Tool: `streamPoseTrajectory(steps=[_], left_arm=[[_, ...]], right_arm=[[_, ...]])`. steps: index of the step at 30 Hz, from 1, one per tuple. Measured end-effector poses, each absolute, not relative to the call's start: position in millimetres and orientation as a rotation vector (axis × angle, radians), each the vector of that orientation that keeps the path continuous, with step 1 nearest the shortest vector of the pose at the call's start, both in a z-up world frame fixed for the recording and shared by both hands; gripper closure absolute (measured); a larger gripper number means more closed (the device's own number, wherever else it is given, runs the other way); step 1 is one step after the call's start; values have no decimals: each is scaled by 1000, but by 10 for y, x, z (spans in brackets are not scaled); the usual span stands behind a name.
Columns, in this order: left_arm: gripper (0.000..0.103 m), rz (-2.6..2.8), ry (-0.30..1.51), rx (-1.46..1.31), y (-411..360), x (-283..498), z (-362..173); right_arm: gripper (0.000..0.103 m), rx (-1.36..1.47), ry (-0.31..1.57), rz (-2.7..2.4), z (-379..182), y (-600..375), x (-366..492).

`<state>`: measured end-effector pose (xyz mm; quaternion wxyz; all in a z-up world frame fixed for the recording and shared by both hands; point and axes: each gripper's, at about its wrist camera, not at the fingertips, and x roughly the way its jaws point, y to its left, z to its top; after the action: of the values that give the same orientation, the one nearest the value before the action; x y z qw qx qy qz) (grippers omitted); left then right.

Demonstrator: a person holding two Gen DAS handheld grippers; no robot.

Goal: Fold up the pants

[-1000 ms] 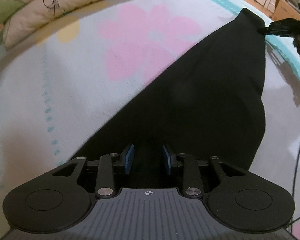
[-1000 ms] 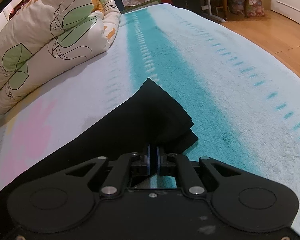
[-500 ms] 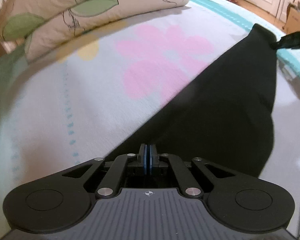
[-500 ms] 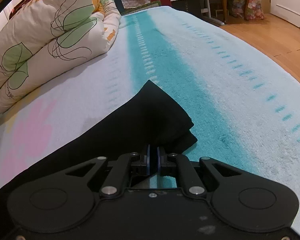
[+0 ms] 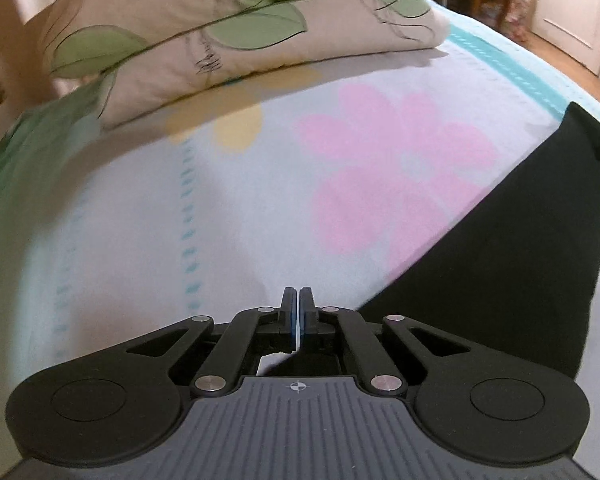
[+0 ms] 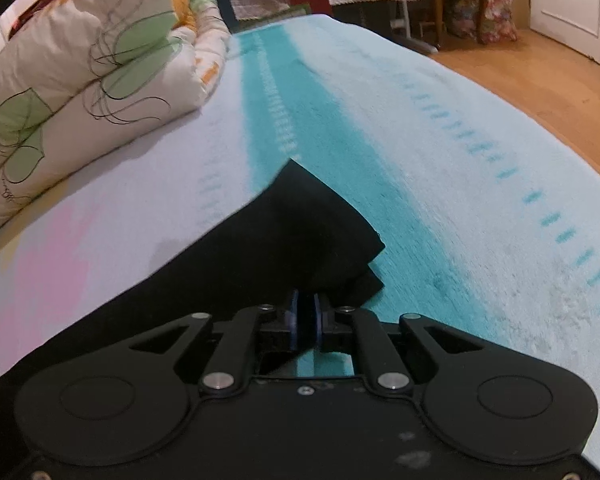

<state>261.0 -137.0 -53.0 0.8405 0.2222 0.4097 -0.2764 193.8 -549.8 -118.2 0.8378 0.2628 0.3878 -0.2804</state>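
Since a second ago the left claw has gone from spread over the black cloth to pressed together, and its view has swung off the cloth toward the flowered sheet, so the pants now sit to its right instead of straight ahead. Whether it pinches an edge of the cloth cannot be told: dark fabric shows just under and beside the closed jaws, but the contact itself is hidden. On the bed the pants lie flat as one long dark strip across the pink flower print, running from beside the left claw to the far end by the teal stripe, where the right claw is nearly closed on the cloth, a thin gap showing between its blue pads. That end looks doubled, with two layered corners lying on the stripe. A rolled quilt rests at the back of the bed, well apart from the pants. My judgement is that the cloth is light, soft and limp, so it will sag and crease between two holds and offers nothing stiff to push against; it should grip well on the pads but may drag on the towelling sheet. Corners and hems at each end seem the best places to hold, taking all layers together so none slips free. The right claw's view is almost unchanged from the earlier picture.
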Motion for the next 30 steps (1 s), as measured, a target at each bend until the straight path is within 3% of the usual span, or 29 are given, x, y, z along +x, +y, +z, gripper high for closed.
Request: streamPoseTrajectory(steps=[4,6,14,17,30], left_arm=[[100,-535,860,499,-1106,2384,-332],[97,-509,872,482,-947,2266,-205],[90,-415,964,360,-390,1653,81],[79,-374,998,322,-250,1435,60],[78,-181,1022,168,268,1218,-237]], right_arm=[[78,584,819,-609,-1096,-5530,1899],[76,570,812,-624,-1044,-5502,1853],[73,479,784,-601,-704,-5190,1725],[73,420,771,-521,-522,-4894,1732],[73,279,803,83,-284,-2808,1848]])
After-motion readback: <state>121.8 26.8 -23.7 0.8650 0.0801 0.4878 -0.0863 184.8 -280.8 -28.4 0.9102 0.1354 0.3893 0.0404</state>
